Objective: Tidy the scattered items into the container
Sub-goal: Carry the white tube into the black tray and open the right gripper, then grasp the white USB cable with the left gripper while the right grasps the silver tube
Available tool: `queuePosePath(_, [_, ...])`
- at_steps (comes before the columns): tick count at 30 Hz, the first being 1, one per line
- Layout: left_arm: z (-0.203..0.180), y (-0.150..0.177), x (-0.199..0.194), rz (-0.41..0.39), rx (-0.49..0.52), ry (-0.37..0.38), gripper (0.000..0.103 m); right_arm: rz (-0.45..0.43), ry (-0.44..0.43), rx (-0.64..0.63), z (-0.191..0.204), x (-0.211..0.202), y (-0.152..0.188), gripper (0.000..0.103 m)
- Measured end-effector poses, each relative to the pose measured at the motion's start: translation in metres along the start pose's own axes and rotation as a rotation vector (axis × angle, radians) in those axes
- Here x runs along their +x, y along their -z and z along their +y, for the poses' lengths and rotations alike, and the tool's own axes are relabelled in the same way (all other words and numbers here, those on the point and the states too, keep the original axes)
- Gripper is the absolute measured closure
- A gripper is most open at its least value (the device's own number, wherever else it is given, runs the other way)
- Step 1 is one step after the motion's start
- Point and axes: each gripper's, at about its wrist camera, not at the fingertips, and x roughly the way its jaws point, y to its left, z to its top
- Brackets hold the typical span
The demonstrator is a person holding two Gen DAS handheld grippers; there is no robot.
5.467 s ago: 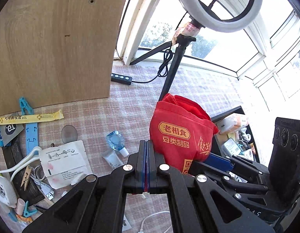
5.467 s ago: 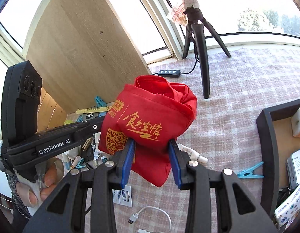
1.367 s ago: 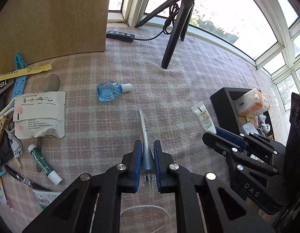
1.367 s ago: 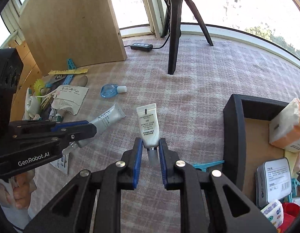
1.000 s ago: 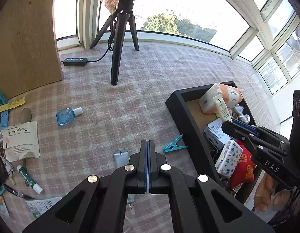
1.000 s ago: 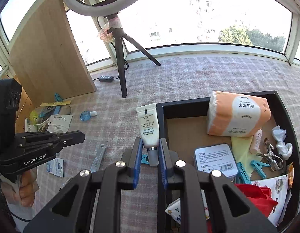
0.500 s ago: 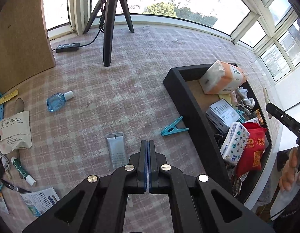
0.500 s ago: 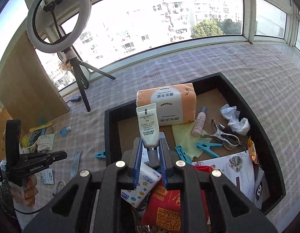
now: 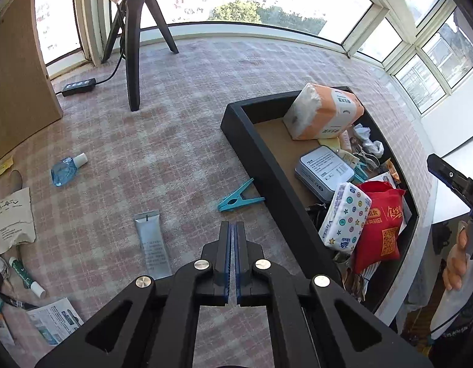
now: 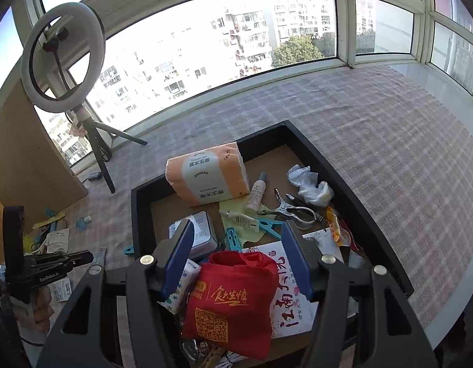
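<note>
The black tray (image 10: 343, 181) holds a tissue pack (image 10: 207, 178), a tin (image 10: 195, 230), a red bag (image 10: 233, 297) and several small items. My right gripper (image 10: 238, 233) hovers over it, its jaws opening with nothing between them. A small white tube (image 10: 238, 218) lies below on the yellow cloth inside the tray. My left gripper (image 9: 232, 225) is shut and empty above the checked cloth, left of the tray (image 9: 258, 153). A silver tube (image 9: 152, 245) lies just left of it and a blue clothespin (image 9: 239, 197) just beyond it.
A blue bottle (image 9: 65, 170), papers (image 9: 9, 217) and a green-white tube (image 9: 25, 276) lie at the left. A ring-light tripod (image 9: 132, 61), a cable remote (image 9: 78, 86) and a wooden board (image 9: 16, 86) stand at the back left. The table edge runs right of the tray.
The right gripper has opened wide over the tray and the white tube that it held now lies on the yellow cloth inside. The left gripper stays shut.
</note>
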Motion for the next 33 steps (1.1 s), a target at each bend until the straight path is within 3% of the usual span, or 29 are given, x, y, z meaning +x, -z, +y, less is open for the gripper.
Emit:
queuePosePath(7, [0.047, 0.015, -0.033, -0.044, -0.061, -0.042, 0.094, 0.025, -0.087, -0.079, 0.046, 0.006, 0.003, 0.045])
queuePosePath(13, [0.111, 0.056, -0.071, -0.075, -0.131, -0.122, 0.087, 0.084, -0.177, -0.194, 0.108, 0.022, 0.017, 0.045])
queuePosePath(19, [0.159, 0.108, -0.088, -0.069, -0.195, -0.163, 0.087, 0.18, -0.259, -0.308, 0.174, 0.05, 0.049, 0.045])
queuePosePath(25, [0.148, 0.139, -0.069, -0.044, -0.153, -0.111, 0.087, 0.337, -0.301, -0.346, 0.221, 0.094, 0.083, 0.045])
queuePosePath(31, [0.11, 0.138, -0.041, -0.032, -0.013, -0.061, 0.069, 0.441, -0.25, -0.358, 0.247, 0.13, 0.102, 0.045])
queuePosePath(33, [0.103, 0.134, -0.03, -0.023, 0.025, -0.049, 0.069, 0.457, -0.227, -0.351, 0.252, 0.139, 0.105, 0.045])
